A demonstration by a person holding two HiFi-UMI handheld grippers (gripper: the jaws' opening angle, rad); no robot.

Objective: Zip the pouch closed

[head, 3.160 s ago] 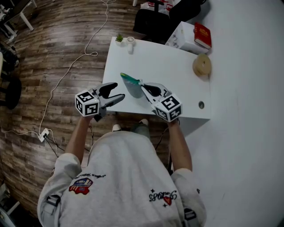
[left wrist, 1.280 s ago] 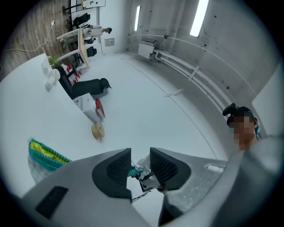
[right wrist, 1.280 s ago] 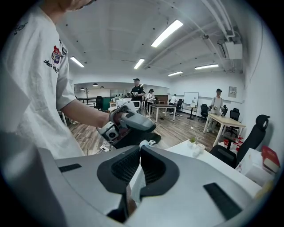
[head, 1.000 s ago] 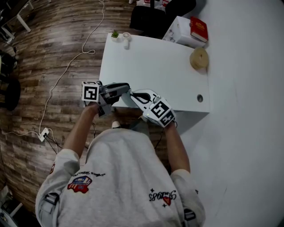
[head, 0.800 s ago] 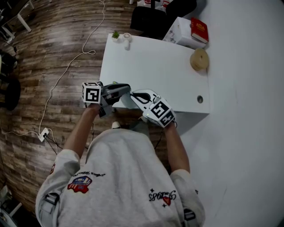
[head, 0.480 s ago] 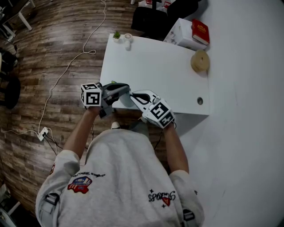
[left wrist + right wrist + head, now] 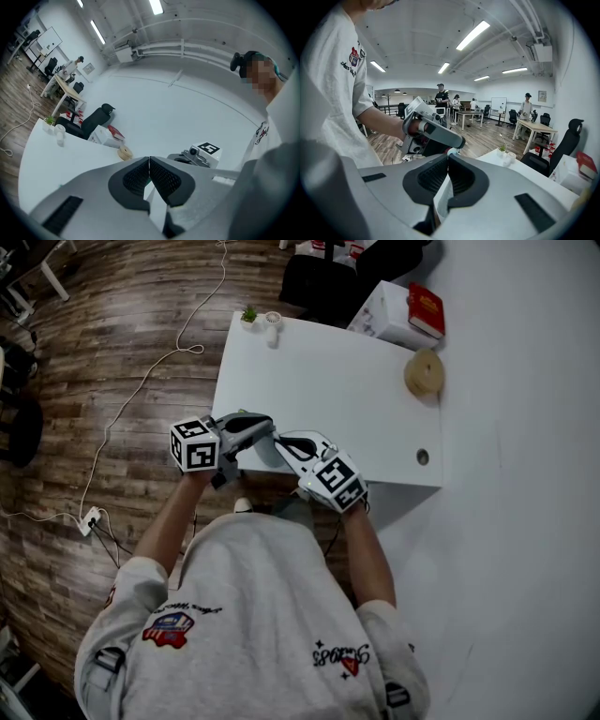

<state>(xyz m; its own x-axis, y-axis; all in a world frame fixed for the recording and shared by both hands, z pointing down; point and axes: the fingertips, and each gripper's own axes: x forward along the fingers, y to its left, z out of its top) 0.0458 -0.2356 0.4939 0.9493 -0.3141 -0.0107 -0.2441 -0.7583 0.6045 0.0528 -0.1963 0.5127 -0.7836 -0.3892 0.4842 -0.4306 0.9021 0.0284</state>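
Right tool [image 7: 282,440] clamped on pouch [image 7: 441,198] at table [image 7: 319,381] near edge; left tool [image 7: 264,428] closed, apparently on it too. Open surface beyond; roll [image 7: 425,373] and box [image 7: 387,317] stand well apart.

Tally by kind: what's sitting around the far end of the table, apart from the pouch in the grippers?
Potted plant: 1
White cup: 1
Beige roll: 1
White box: 1
Red book: 1
Total: 5

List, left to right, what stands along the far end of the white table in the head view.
small potted plant → small white cup → white box → tan round roll
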